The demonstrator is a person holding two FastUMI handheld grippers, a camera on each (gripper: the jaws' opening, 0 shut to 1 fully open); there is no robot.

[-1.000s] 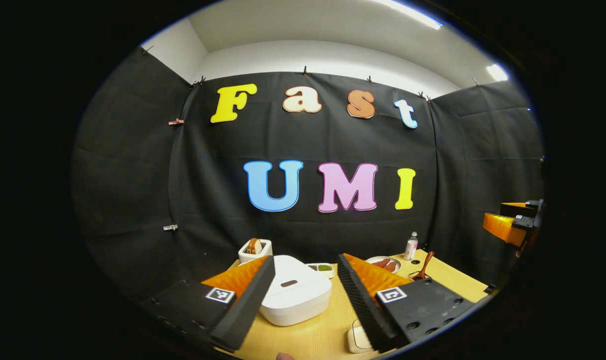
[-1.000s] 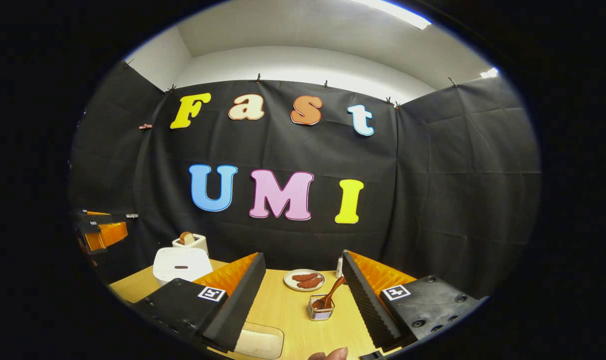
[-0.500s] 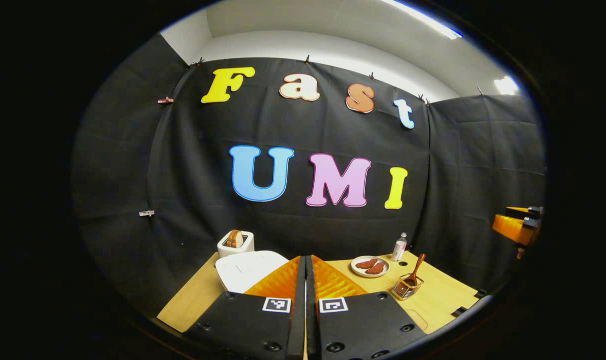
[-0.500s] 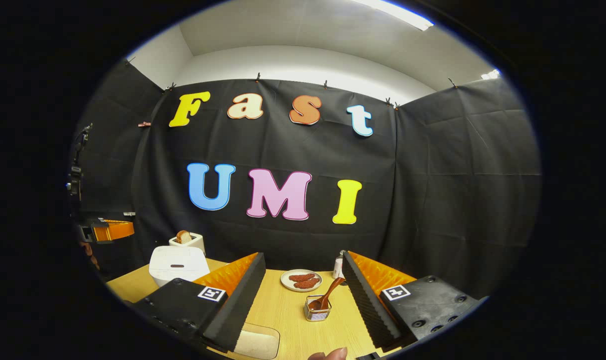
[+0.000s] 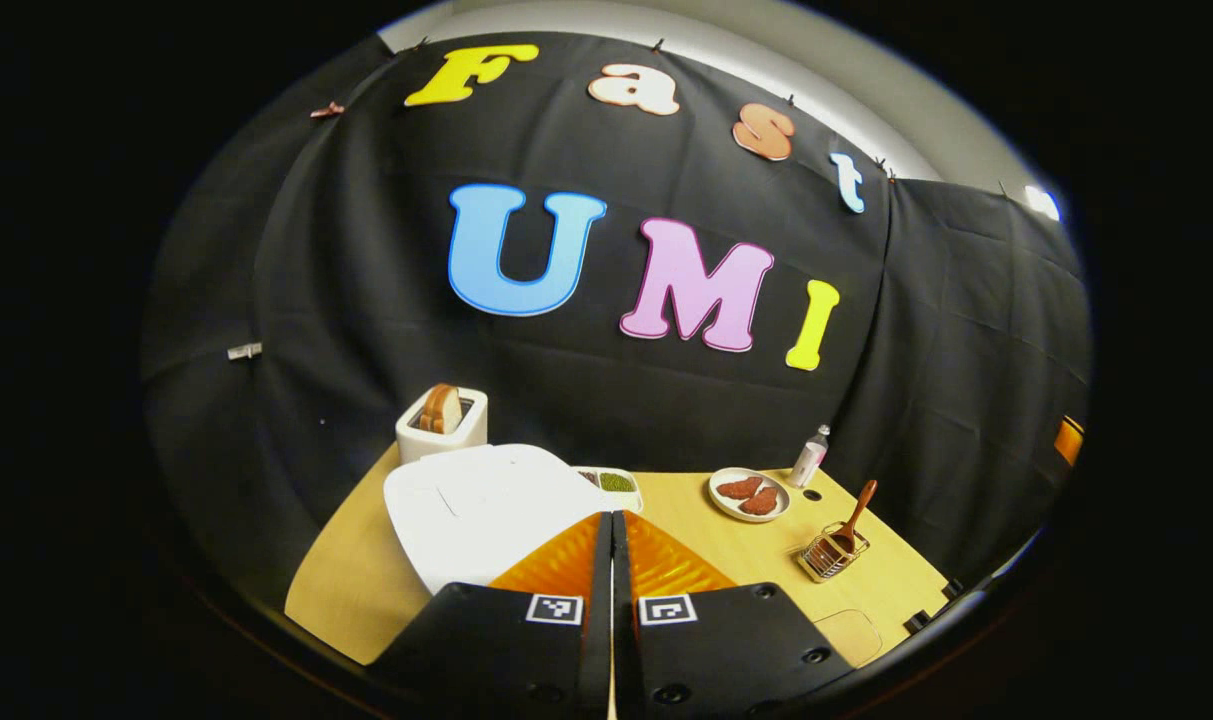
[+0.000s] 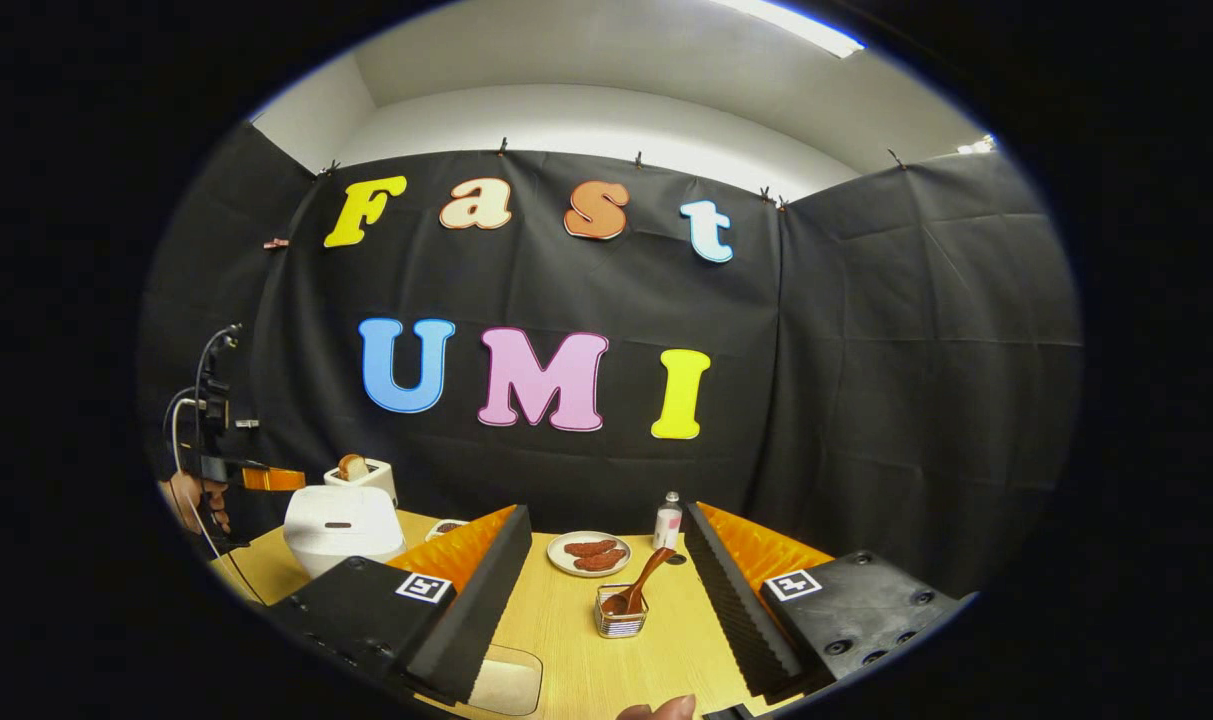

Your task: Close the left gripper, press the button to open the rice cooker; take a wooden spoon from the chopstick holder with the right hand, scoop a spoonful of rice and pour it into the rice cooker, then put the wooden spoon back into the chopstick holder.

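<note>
In the left gripper view, the left tongs (image 5: 611, 530) are pressed together just above the closed rice cooker (image 5: 486, 510) at 10 o'clock. In the right gripper view, the right tongs (image 6: 606, 560) stand apart, with the wooden spoon (image 6: 638, 590) upright in its chopstick holder (image 6: 621, 622) on the desk (image 6: 566, 640) at 12 o'clock.

Left tongs (image 5: 611, 530) pressed together, fingers touching; right tongs (image 6: 606, 575) spread wide, level, empty.
</note>
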